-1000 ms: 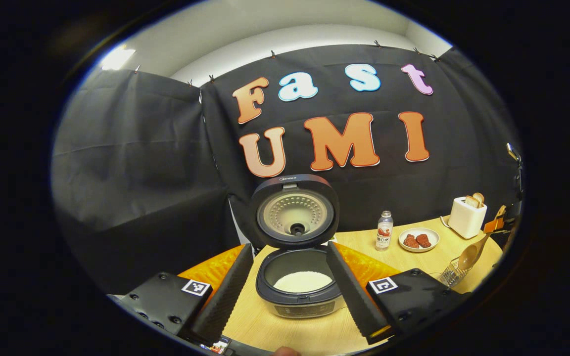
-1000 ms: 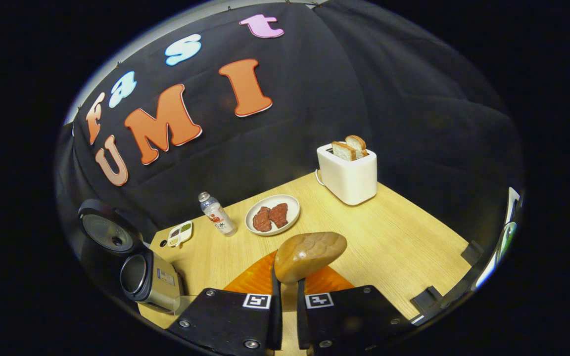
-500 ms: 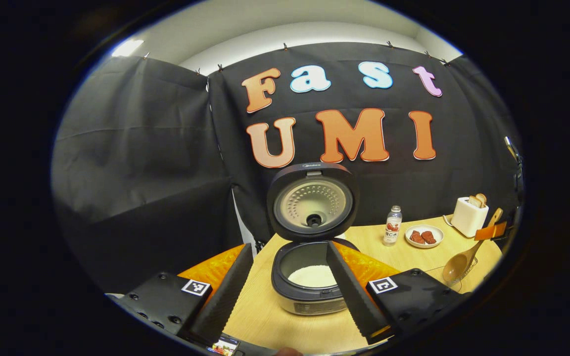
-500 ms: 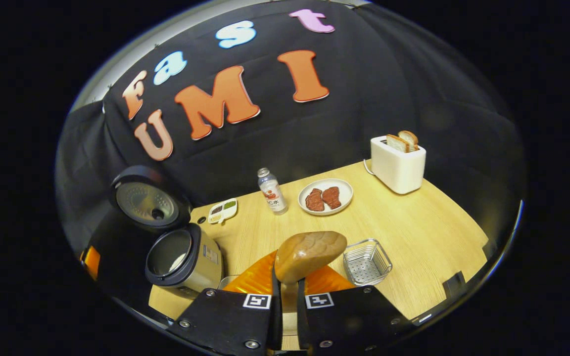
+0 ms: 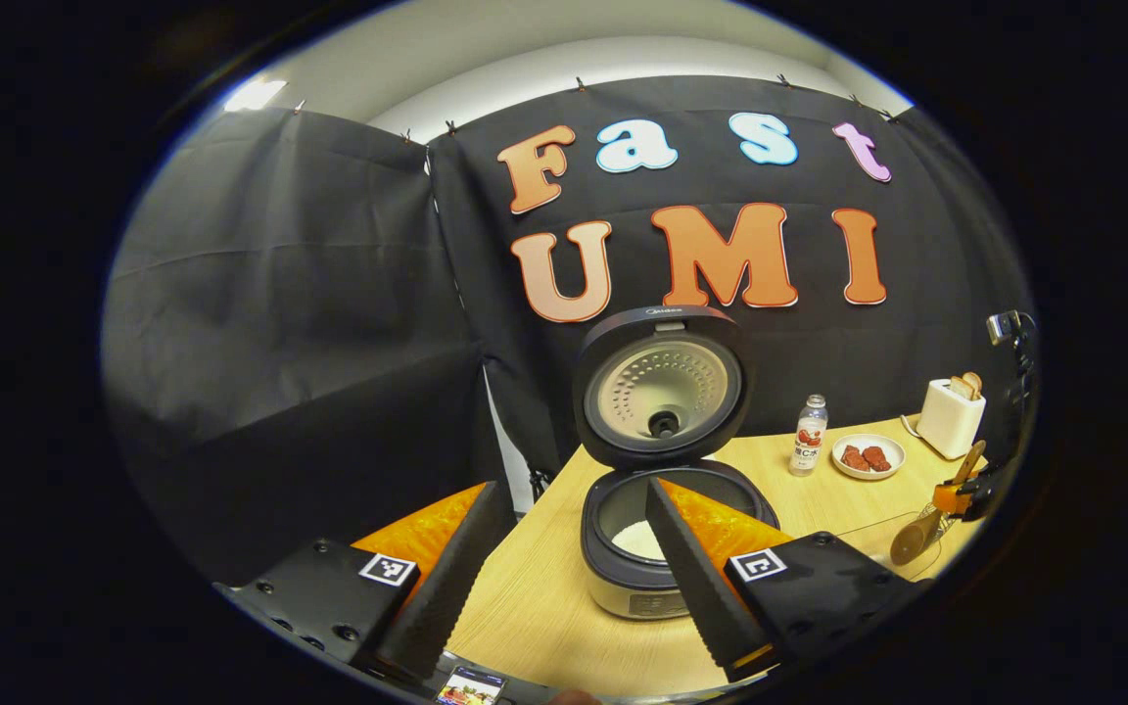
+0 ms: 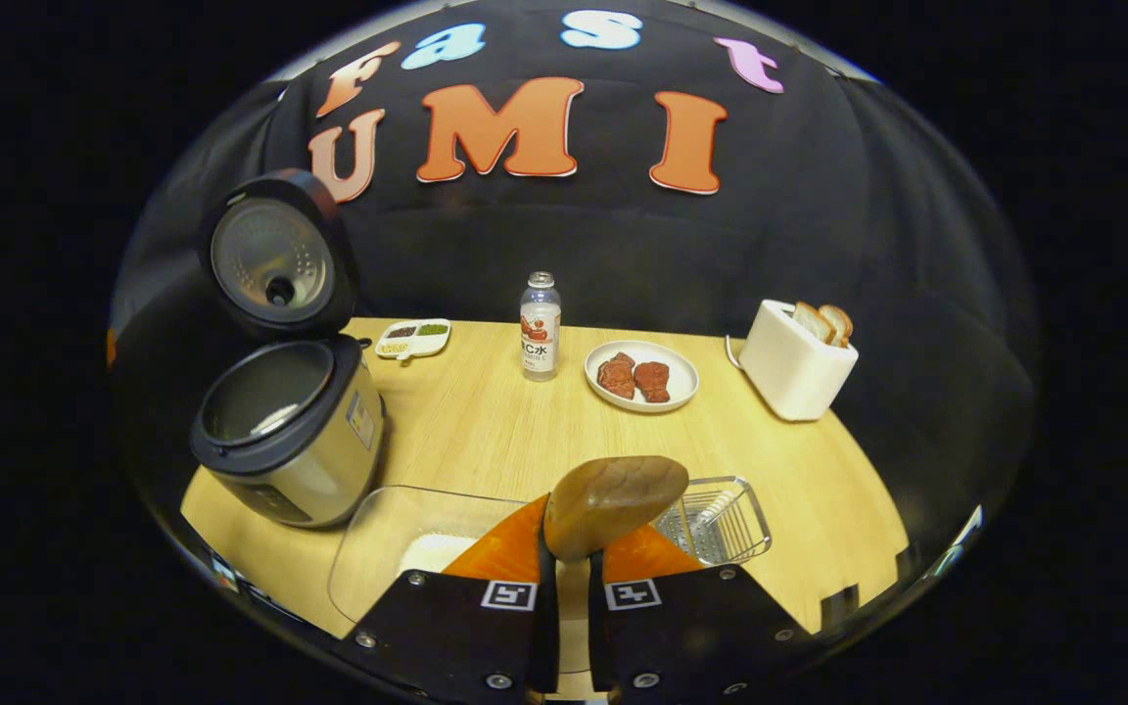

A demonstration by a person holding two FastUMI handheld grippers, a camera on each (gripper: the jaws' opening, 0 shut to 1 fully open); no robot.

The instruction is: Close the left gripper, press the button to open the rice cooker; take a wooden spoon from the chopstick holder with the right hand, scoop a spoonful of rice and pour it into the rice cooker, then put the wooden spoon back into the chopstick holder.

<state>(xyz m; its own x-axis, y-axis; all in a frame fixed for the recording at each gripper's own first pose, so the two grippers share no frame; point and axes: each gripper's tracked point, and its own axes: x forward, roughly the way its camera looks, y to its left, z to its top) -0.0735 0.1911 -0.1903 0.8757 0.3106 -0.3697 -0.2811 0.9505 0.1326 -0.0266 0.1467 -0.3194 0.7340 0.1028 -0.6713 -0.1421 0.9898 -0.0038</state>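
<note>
The rice cooker (image 5: 667, 578) stands with its lid (image 5: 662, 387) upright and white rice (image 5: 634, 539) in its pot. My left gripper (image 5: 576, 494) hangs open in front of it, holding nothing. In the right gripper view the cooker (image 6: 290, 441) is at the left, and my right gripper (image 6: 564, 568) is shut on the handle of the wooden spoon (image 6: 615, 501). The spoon's bowl sticks up past the fingertips, above a clear box of rice (image 6: 407, 548). The wire chopstick holder (image 6: 721, 519) sits just right of the spoon. Far right in the left gripper view is the right gripper (image 5: 961, 490) with the spoon (image 5: 915, 539).
On the wooden table (image 6: 486, 431) stand a small bottle (image 6: 540, 328), a plate (image 6: 683, 390) with two pieces of meat, a white toaster (image 6: 794, 367) with bread, and a small divided dish (image 6: 412, 338) behind the cooker.
My right gripper has swung left with the spoon, bringing the cooker and the rice box into its view. The left gripper has drifted left, so the cooker sits further right in its view.
</note>
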